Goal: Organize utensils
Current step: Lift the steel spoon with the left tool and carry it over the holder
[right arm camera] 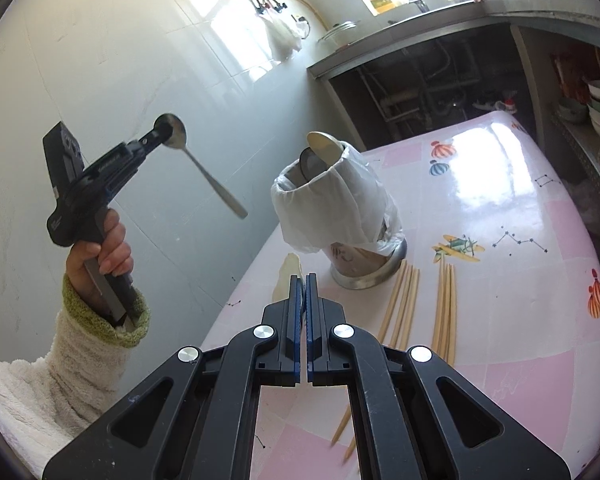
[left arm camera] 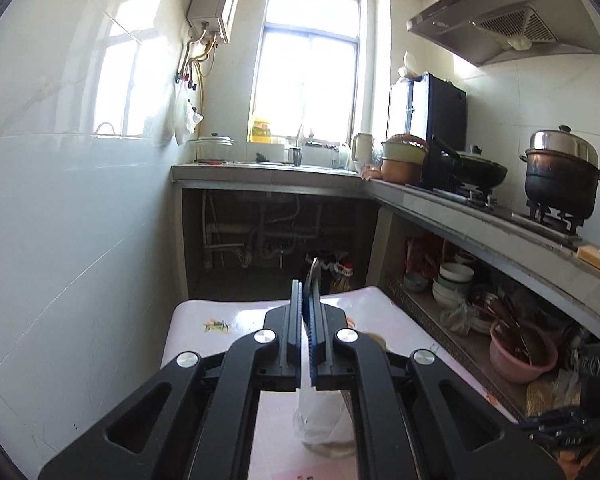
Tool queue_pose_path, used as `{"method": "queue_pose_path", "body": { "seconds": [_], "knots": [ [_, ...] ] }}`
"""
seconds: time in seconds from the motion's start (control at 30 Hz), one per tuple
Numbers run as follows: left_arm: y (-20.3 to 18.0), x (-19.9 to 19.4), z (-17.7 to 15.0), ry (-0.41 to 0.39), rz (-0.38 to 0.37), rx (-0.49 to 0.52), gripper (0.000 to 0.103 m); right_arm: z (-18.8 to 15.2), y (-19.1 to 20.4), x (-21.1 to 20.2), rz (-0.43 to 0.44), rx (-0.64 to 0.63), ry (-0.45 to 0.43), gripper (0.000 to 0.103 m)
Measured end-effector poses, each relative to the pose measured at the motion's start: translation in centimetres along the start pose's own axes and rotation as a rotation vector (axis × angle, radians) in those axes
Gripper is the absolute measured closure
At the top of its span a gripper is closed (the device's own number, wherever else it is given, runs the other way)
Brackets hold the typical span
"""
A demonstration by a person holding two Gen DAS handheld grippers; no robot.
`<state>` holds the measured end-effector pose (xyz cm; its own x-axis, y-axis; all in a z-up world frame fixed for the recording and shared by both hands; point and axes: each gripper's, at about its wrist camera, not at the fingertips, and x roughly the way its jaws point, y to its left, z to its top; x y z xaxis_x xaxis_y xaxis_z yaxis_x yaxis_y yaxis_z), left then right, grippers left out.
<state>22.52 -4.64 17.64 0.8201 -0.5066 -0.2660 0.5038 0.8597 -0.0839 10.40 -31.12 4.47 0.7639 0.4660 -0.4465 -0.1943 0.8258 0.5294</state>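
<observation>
In the right wrist view a hand holds my left gripper [right arm camera: 163,133] up in the air by the wall, left of the table. It is shut on the bowl end of a metal spoon [right arm camera: 210,178], whose handle hangs down to the right. In the left wrist view the spoon [left arm camera: 313,272] shows edge-on between the closed fingers of the left gripper [left arm camera: 306,285]. A metal utensil holder [right arm camera: 362,260] lined with a white plastic bag has spoons [right arm camera: 324,148] standing in it. The holder [left arm camera: 324,420] lies below the left gripper. My right gripper [right arm camera: 303,278] is shut and empty, just in front of the holder. Chopsticks [right arm camera: 404,304] lie on the table.
The table [right arm camera: 520,208] has a pink patterned cloth; a second bunch of chopsticks [right arm camera: 446,312] and a pale flat object [right arm camera: 290,272] lie on it. A tiled wall [left arm camera: 80,220] is left. A counter [left arm camera: 480,216] with pots [left arm camera: 560,176] runs right, bowls [left arm camera: 454,280] shelved beneath.
</observation>
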Motion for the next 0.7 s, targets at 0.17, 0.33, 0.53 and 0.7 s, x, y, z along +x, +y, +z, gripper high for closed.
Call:
{"method": "queue_pose_path", "body": {
  "seconds": [0.17, 0.33, 0.53, 0.7],
  "knots": [
    [-1.7, 4.2, 1.1, -0.018, 0.039, 0.052, 0.101, -0.1, -0.6, -0.1, 0.004, 0.015, 0.001, 0.103],
    [-2.8, 8.7, -0.6, 0.032, 0.060, 0.118, 0.101, -0.3, -1.5, -0.1, 0.011, 0.028, 0.006, 0.103],
    [-4.5, 11.9, -3.6, 0.073, 0.096, 0.246, 0.101, -0.4, -2.3, -0.1, 0.020, 0.043, 0.014, 0.103],
    [-6.0, 12.6, -6.0, 0.101, 0.105, 0.360, 0.101, -0.5, -2.6, -0.1, 0.027, 0.055, 0.016, 0.102]
  ]
}}
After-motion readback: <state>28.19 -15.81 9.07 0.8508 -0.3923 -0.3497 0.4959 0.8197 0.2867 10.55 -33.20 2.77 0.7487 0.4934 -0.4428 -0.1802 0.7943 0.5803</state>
